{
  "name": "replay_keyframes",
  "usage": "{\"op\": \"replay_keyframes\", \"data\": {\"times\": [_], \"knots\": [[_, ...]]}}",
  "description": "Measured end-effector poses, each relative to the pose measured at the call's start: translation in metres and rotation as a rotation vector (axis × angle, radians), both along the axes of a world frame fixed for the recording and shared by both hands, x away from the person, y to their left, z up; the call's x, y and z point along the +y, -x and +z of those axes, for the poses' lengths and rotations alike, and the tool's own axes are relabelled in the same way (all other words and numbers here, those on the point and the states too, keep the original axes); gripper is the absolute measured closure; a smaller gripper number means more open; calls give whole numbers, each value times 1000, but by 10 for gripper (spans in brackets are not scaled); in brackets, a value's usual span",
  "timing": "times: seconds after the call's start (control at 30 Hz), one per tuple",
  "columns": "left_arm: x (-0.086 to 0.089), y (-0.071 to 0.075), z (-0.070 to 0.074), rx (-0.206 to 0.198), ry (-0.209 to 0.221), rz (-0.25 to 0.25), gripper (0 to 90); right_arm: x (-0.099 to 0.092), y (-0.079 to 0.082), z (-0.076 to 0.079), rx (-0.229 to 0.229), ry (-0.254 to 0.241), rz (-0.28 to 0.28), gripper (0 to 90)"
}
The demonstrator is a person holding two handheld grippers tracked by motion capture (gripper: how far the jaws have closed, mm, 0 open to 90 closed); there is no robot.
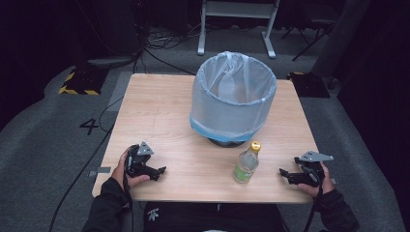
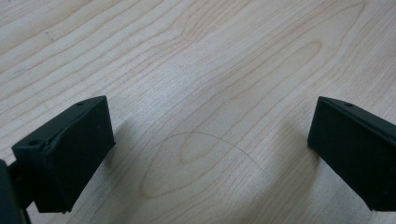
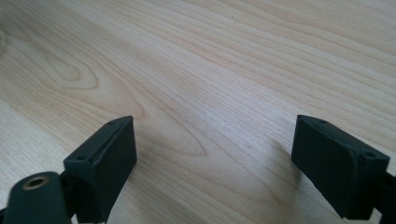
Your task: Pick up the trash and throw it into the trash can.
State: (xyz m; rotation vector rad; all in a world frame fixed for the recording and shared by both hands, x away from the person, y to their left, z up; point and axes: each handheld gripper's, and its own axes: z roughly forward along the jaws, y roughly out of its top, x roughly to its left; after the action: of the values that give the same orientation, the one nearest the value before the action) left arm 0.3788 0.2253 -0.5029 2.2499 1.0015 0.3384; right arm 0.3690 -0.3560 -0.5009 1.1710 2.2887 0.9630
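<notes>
– Where are the jaws?
– The left gripper rests near the table's near-left edge, jaws spread over bare wood. The bottle stands between the two grippers (nearer the right one), just in front of the lined bin.
– Its axis?
– Upright, yellow cap up. The right gripper, jaws spread and empty, points left toward it.

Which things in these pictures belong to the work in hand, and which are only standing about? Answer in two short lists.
Belonging to the work:
bottle, upright on the table
lined bin
left gripper, open
right gripper, open

Standing about:
white frame on the floor behind
yellow-and-black striped block
</notes>
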Motion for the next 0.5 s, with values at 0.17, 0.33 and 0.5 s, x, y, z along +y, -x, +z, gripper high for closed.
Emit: {"op": "replay_keyframes", "data": {"times": [0.17,0.33,0.5], "knots": [[0,0,0,-1,0,0,5,0,0,1,6,0,27,164],[0,0,0,0,1,0,5,1,2,3,4,6,59,169],[0,0,0,1,1,0,5,9,9,12,-15,-2,109,172]]}}
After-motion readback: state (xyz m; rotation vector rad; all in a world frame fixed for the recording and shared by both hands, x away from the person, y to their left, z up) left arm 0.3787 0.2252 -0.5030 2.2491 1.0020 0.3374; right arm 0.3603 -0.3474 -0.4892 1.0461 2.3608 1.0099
